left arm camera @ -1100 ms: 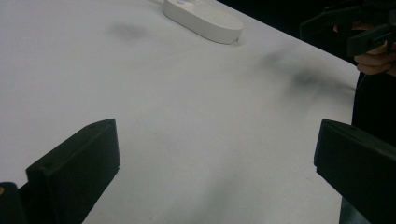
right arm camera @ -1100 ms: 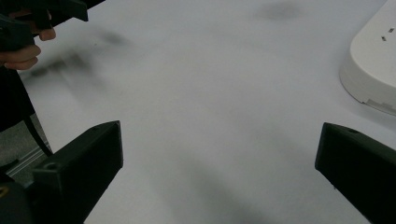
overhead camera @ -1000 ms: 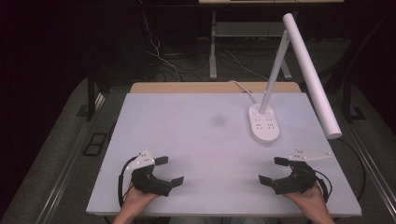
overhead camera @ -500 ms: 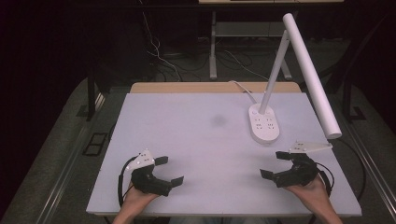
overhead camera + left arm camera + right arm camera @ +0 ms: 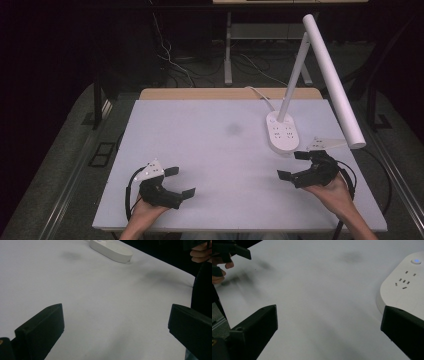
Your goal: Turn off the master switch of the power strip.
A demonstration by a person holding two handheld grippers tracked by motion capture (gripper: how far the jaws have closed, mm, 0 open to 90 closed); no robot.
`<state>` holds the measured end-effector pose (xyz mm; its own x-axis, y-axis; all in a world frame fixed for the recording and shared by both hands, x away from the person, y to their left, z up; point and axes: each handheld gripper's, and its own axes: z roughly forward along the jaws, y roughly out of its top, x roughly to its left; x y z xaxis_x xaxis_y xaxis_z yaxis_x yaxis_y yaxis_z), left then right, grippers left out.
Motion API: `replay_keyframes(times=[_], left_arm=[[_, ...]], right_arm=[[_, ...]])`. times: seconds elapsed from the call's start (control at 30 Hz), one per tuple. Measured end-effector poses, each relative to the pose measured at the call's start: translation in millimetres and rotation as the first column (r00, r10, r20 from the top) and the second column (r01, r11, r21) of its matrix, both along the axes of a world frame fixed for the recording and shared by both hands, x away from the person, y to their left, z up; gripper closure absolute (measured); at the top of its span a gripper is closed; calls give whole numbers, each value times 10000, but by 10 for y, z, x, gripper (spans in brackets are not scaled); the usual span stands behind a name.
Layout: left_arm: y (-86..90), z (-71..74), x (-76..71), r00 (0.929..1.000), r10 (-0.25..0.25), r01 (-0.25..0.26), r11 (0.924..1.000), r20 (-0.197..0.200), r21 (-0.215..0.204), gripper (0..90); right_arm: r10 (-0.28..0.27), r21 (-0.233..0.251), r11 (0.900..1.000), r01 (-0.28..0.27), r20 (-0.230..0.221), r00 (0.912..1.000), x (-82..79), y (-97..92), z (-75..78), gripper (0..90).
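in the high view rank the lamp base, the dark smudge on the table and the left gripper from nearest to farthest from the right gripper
Measured from the right gripper:
1. Lamp base, just beyond it, toward the table's far side.
2. Dark smudge, mid-table.
3. Left gripper, across the table at the near edge.

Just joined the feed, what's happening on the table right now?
Nothing is being handled. A person holds the left gripper and the right gripper low over the white table, both with jaws wide apart and nothing between them. The right gripper is just in front of the white desk lamp's base, not touching it.
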<state>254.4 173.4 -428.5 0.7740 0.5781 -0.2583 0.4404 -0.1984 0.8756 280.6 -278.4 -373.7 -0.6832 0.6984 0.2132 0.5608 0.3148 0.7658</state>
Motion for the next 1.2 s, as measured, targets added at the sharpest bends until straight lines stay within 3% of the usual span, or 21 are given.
replay_keyframes(times=[0.37,0.67,1.2], left_arm=[[-22,-6,-4,10000,-90,90,9999,0,126,0],[-8,-2,-4,10000,-74,73,9999,36,108,0],[-12,-1,-14,10000,-96,96,9999,-16,87,0]], right_arm=[[61,-15,10000,-61,-7,10000,156,60,120,4],[173,-336,9993,-171,50,9998,318,140,208,4],[131,-570,9983,-126,92,9999,512,227,256,4]])
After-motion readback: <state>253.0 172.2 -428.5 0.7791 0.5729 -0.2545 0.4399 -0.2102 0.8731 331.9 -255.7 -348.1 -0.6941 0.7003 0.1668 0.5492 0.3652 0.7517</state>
